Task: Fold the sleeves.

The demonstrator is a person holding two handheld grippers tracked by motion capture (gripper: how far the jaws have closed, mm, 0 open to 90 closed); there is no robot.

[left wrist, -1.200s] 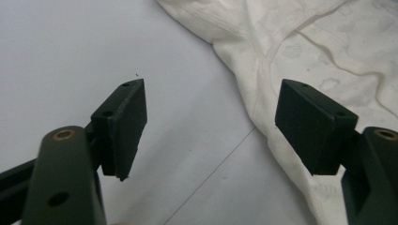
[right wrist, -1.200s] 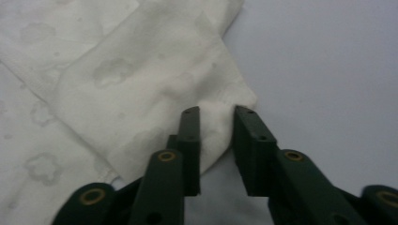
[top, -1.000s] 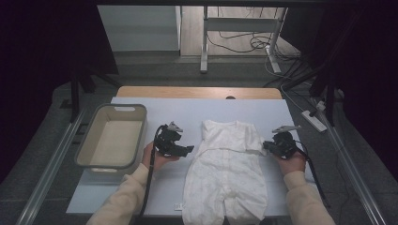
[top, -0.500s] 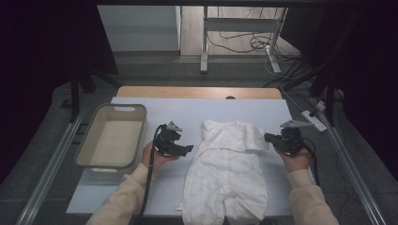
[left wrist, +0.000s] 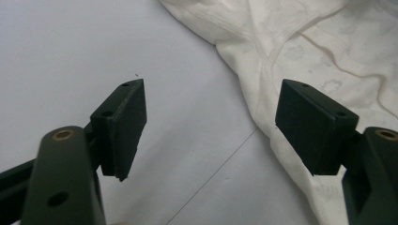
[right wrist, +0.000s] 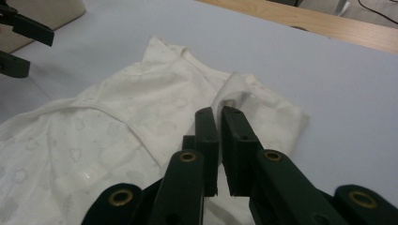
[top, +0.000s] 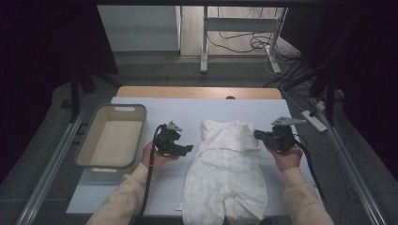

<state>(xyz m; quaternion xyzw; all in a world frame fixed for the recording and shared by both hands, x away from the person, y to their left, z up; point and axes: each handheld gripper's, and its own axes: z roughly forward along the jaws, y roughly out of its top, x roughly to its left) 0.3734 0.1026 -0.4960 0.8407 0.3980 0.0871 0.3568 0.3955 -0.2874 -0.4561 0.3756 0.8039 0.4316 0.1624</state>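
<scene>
One pale sheet-covered table (top: 263, 110), wooden far edge, dark room, cables beyond

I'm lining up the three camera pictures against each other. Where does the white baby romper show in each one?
High view: the white baby romper lies flat at centre-bottom, between the two grippers.
Left gripper view: its edge crosses the upper right, reaching behind the right-hand jaw.
Right gripper view: it spreads across the left and centre, its folded sleeve just beyond the near-shut jaws.
Shared landmark: the pale blue table cover under the romper.
</scene>
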